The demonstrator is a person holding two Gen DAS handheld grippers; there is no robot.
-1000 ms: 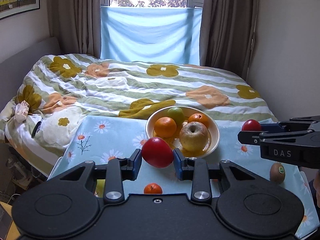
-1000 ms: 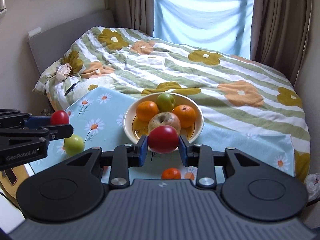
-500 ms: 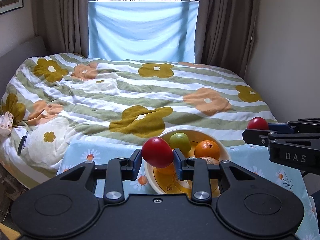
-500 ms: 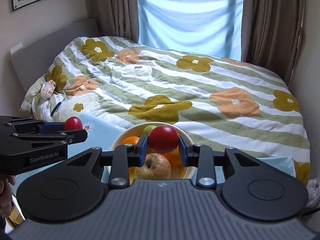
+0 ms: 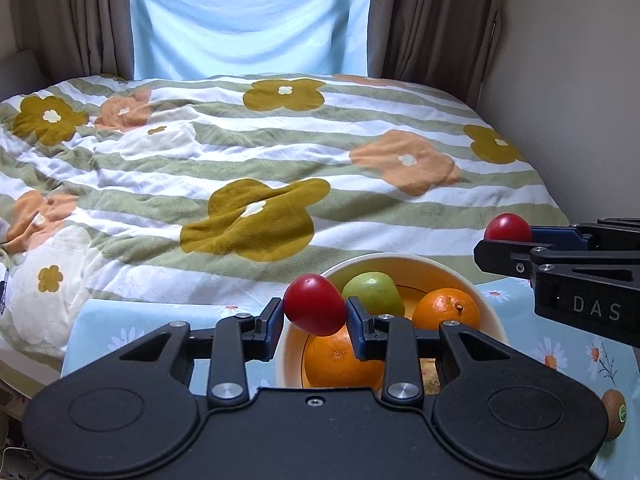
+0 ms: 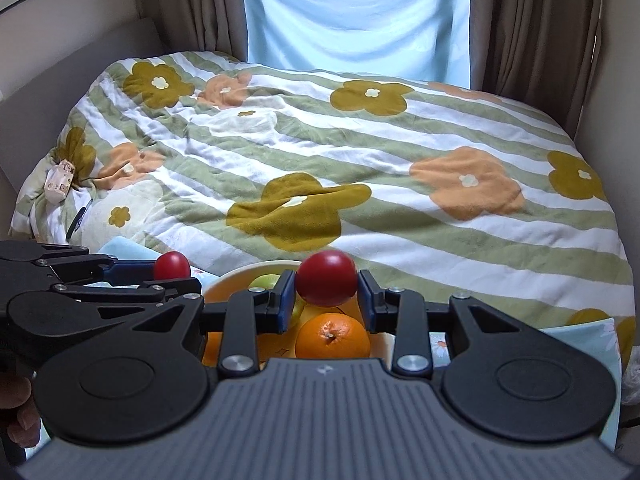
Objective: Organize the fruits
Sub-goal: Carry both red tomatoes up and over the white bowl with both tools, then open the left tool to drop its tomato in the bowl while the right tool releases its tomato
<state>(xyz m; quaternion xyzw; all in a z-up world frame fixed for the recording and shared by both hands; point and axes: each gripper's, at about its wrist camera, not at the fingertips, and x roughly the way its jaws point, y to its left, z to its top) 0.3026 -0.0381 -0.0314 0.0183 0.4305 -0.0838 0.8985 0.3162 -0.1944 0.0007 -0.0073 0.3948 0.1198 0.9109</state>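
My left gripper (image 5: 315, 316) is shut on a red fruit (image 5: 315, 305) and holds it over the near left rim of the cream bowl (image 5: 400, 261). The bowl holds a green fruit (image 5: 372, 292) and two oranges (image 5: 446, 309). My right gripper (image 6: 326, 294) is shut on a second red fruit (image 6: 327, 283) above the same bowl (image 6: 236, 278). Each gripper shows in the other's view, the right one (image 5: 506, 236) with its red fruit at the right, the left one (image 6: 172, 274) at the left.
A kiwi (image 5: 614, 414) lies on the blue daisy cloth (image 5: 120, 328) at the right. Behind is a bed with a flowered striped duvet (image 5: 256, 152), curtains and a window. A wall (image 5: 568, 80) stands close on the right.
Both grippers moved forward and down toward the bowl, each still holding its red fruit. The bowl now sits right under the fingers, and the loose fruit on the near cloth has left view.
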